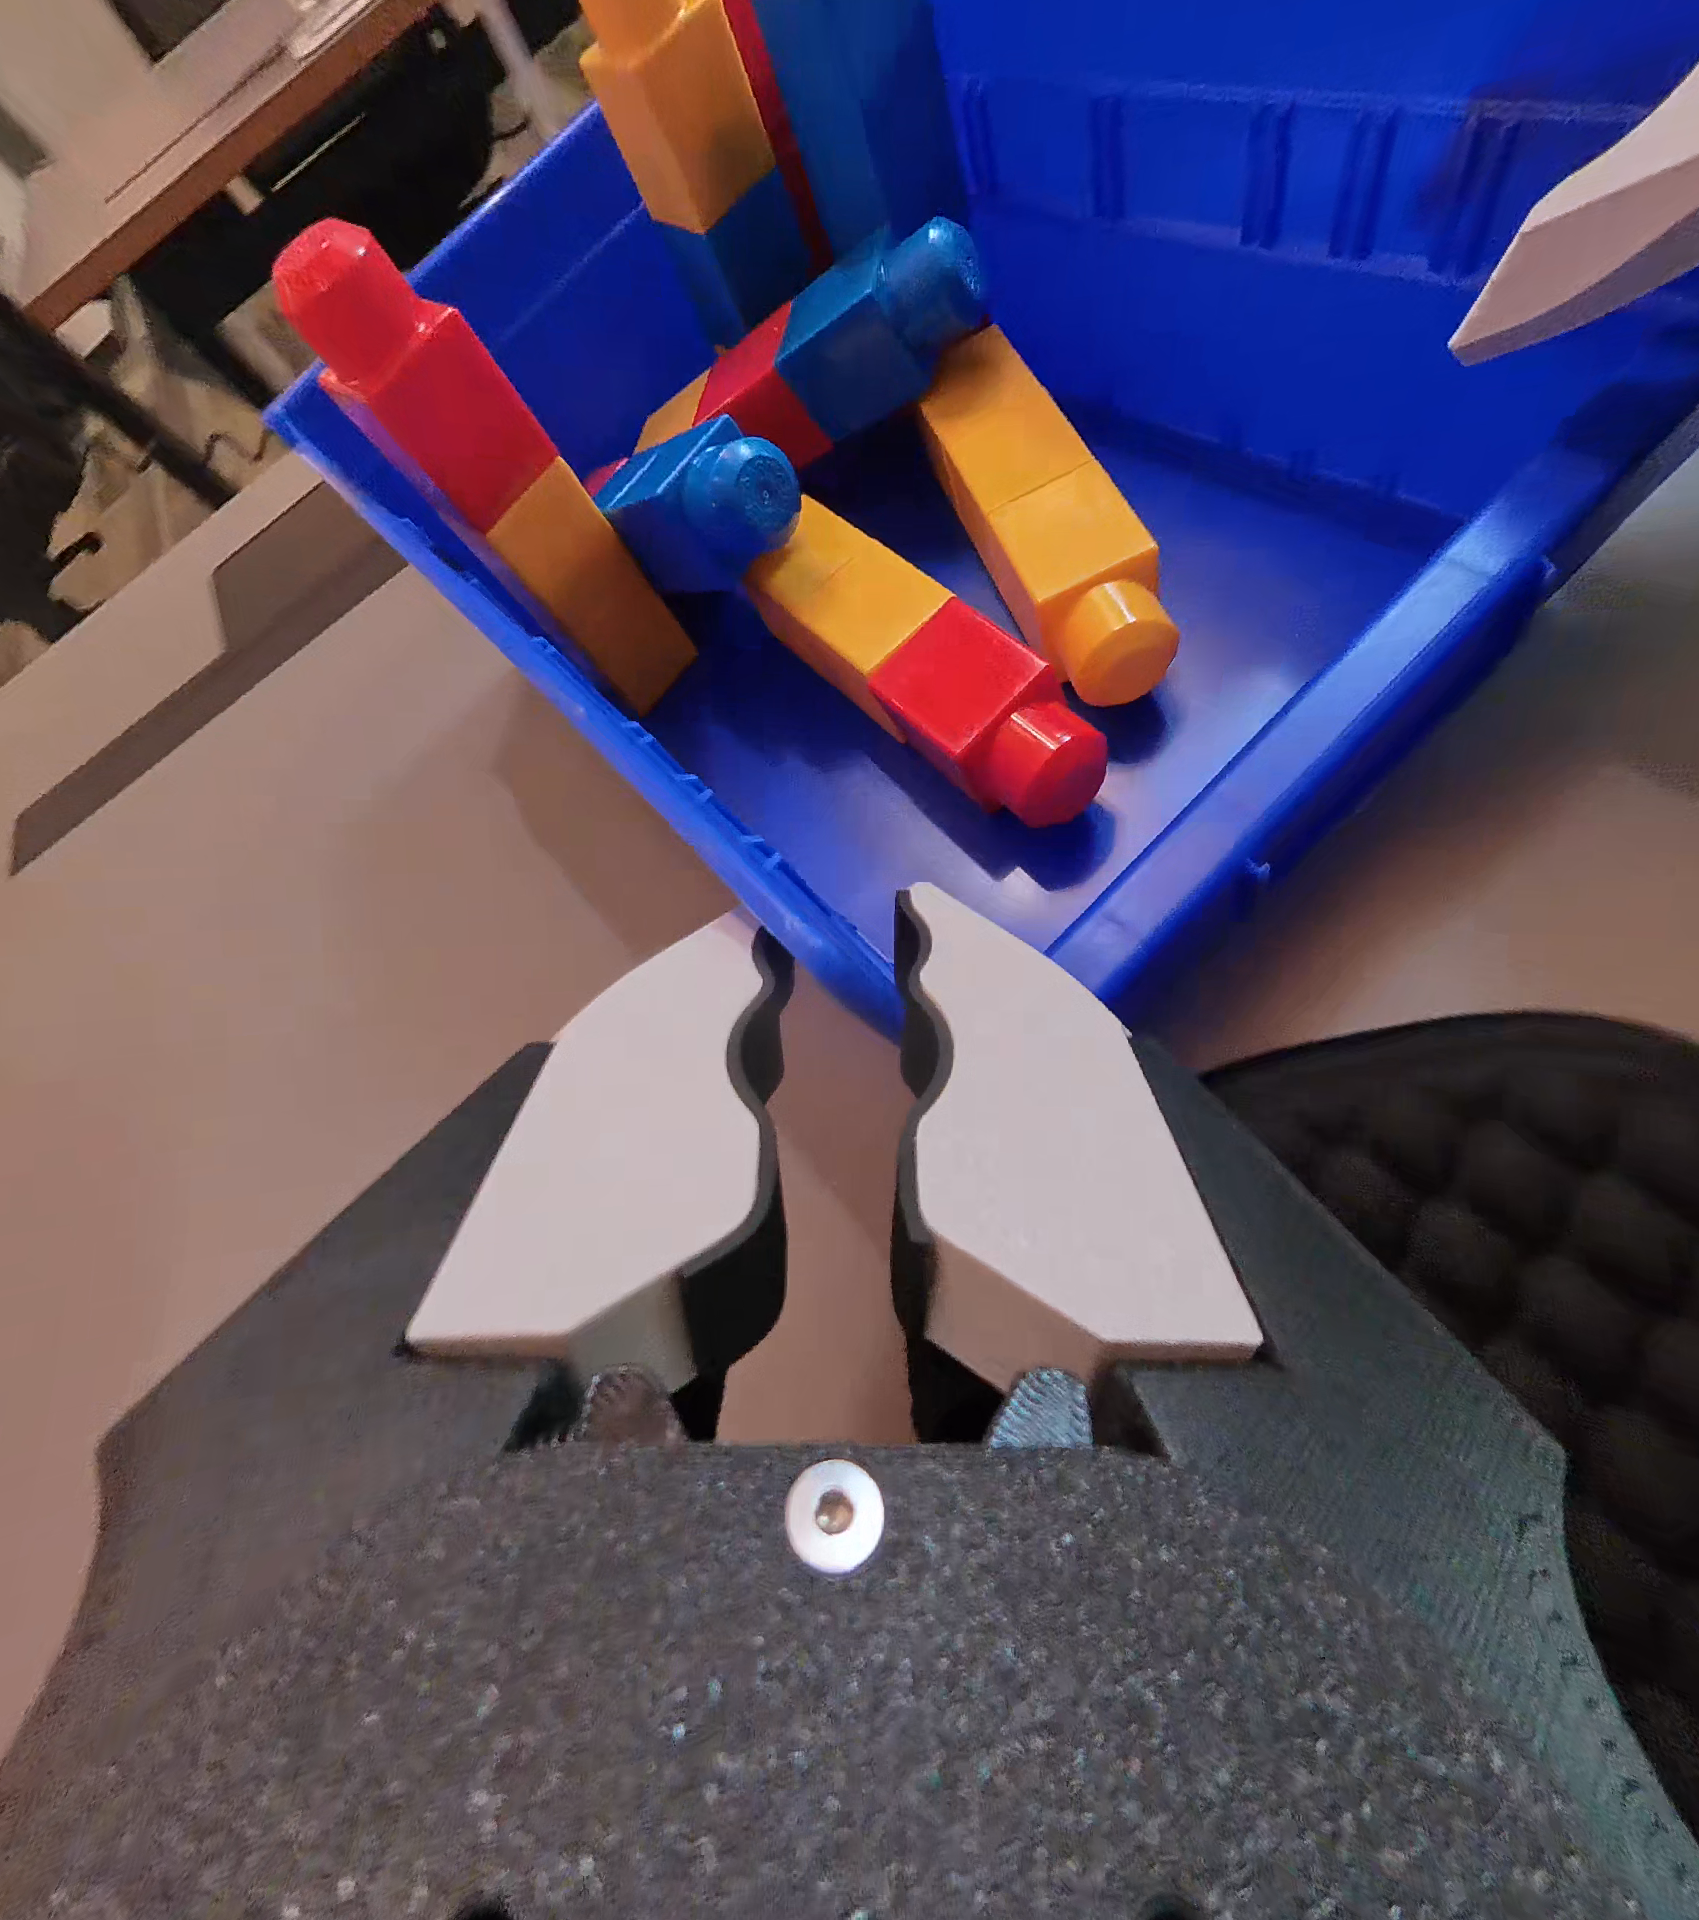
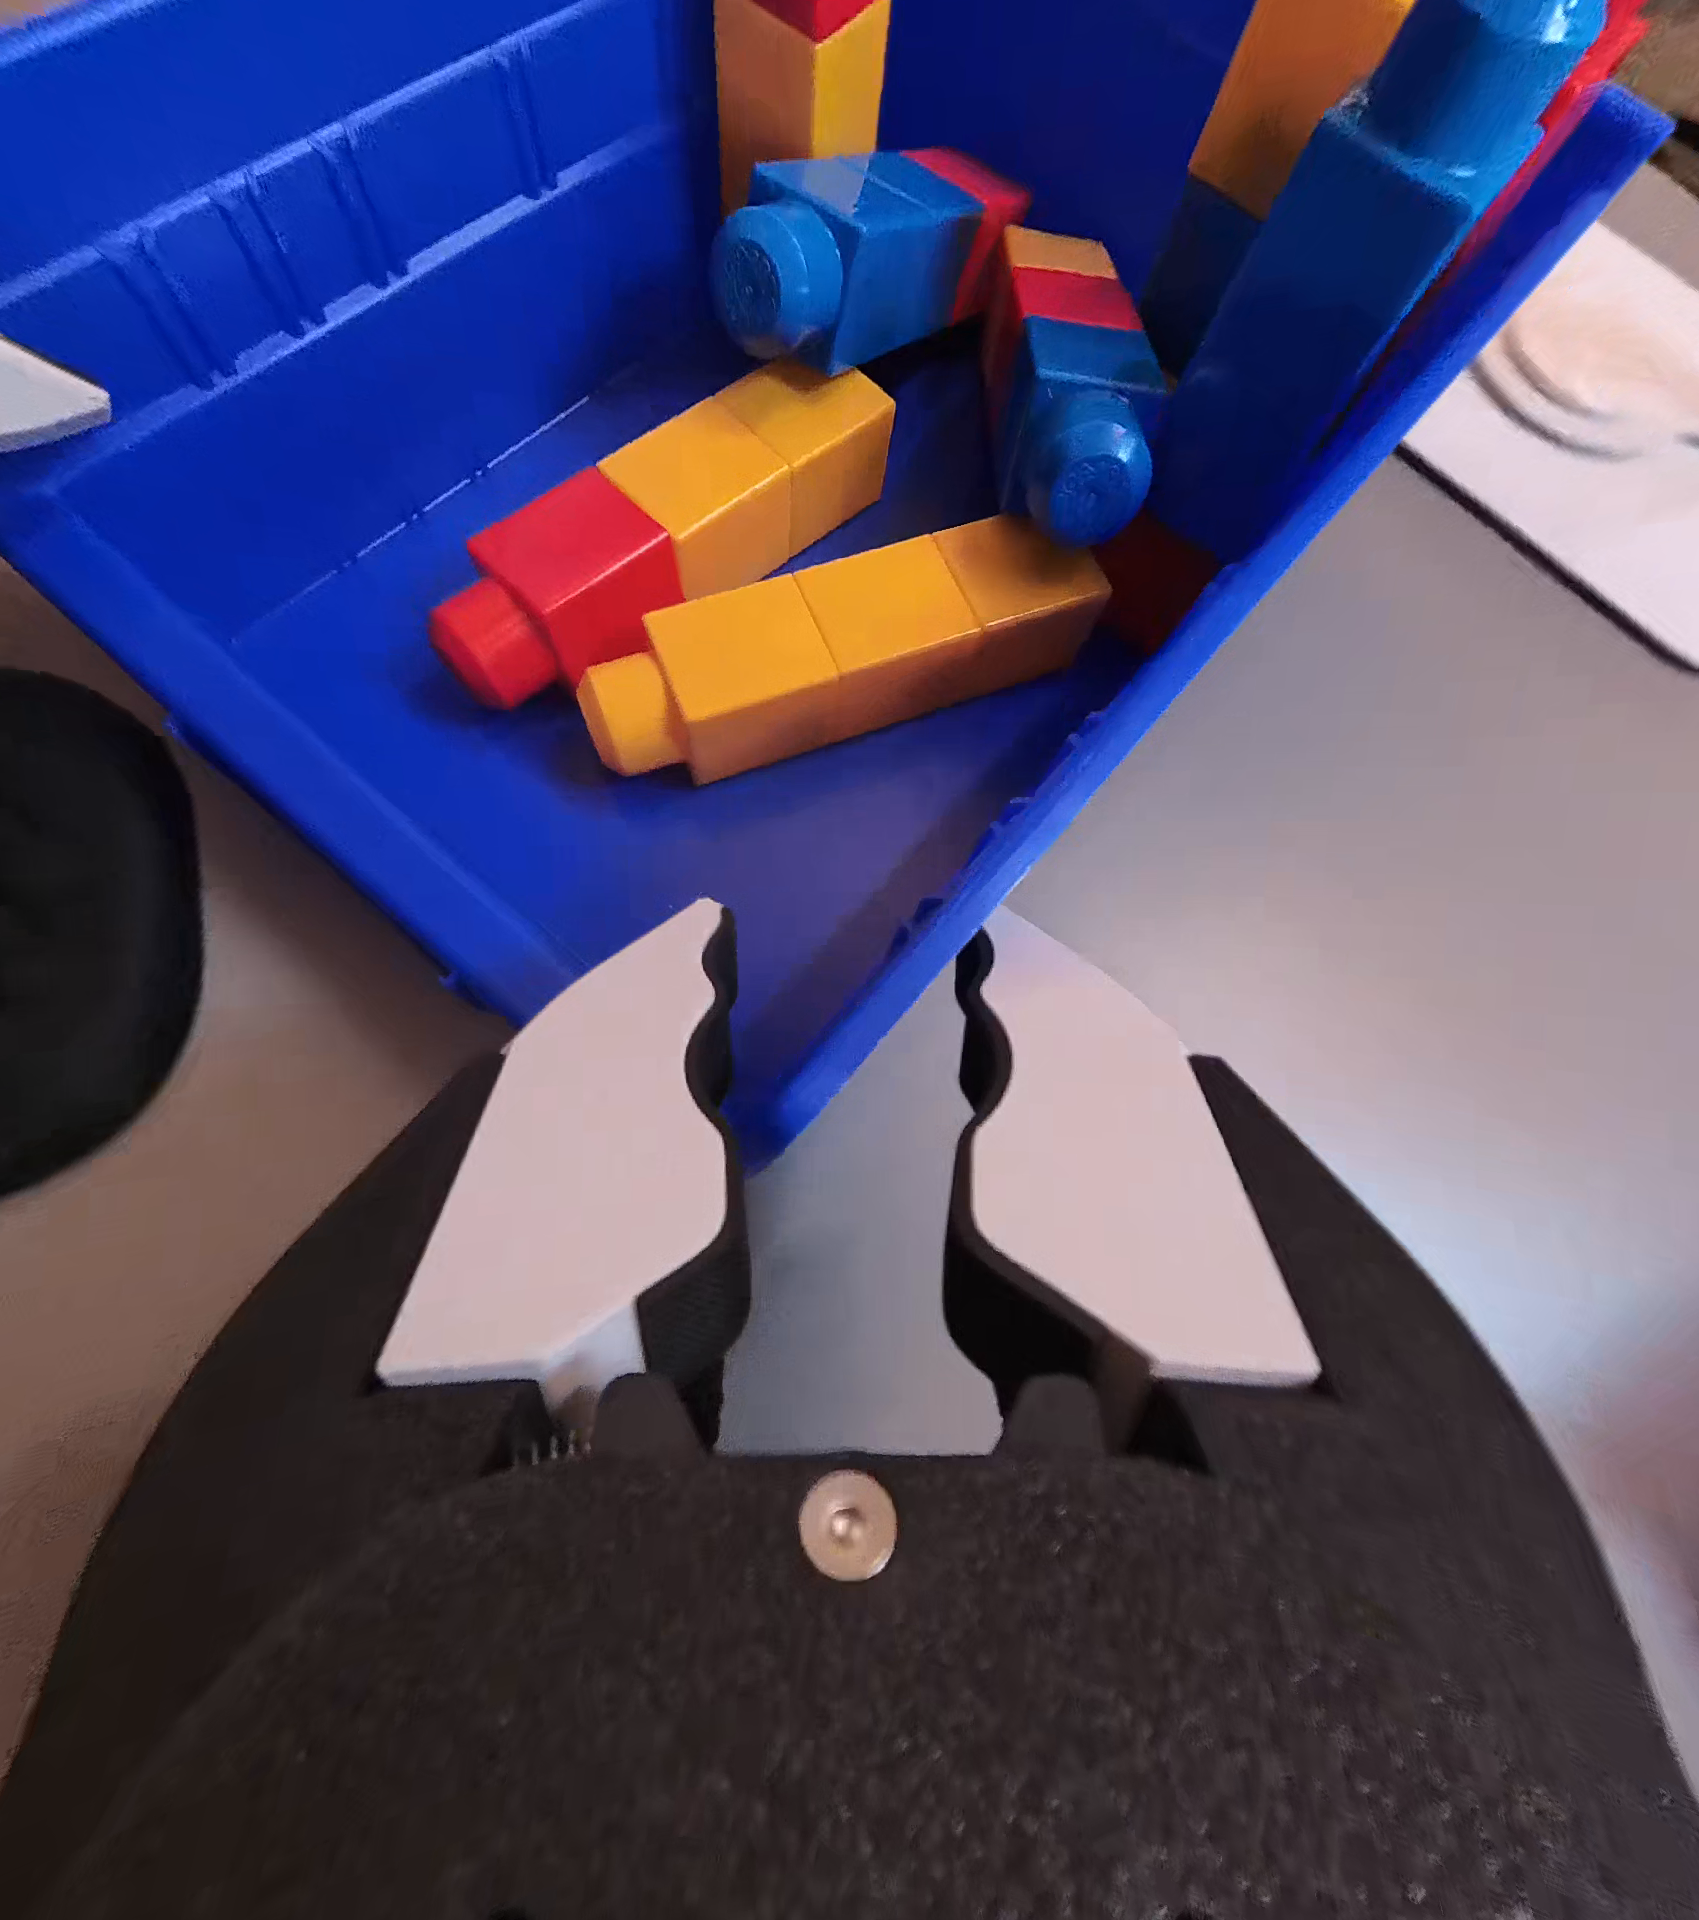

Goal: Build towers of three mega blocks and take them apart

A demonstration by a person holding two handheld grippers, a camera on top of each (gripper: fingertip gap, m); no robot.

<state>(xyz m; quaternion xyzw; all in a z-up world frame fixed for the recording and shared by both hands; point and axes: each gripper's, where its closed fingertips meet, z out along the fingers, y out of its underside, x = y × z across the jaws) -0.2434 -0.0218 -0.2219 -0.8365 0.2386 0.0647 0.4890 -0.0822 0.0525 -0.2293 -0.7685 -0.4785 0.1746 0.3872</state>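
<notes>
Left wrist view: left gripper (image 1: 834, 935) nearest, jaws slightly parted and empty, at the near corner of the blue bin (image 1: 1344, 748); inside, a red-and-orange tower (image 1: 928, 644) lying flat. Right wrist view: right gripper (image 2: 850, 935) parted wider, holding nothing, straddling the bin (image 2: 388, 790) corner; all-orange tower (image 2: 855, 644) lying inside, black cushion (image 2: 24, 935) left on the table (image 2: 1396, 935).
</notes>
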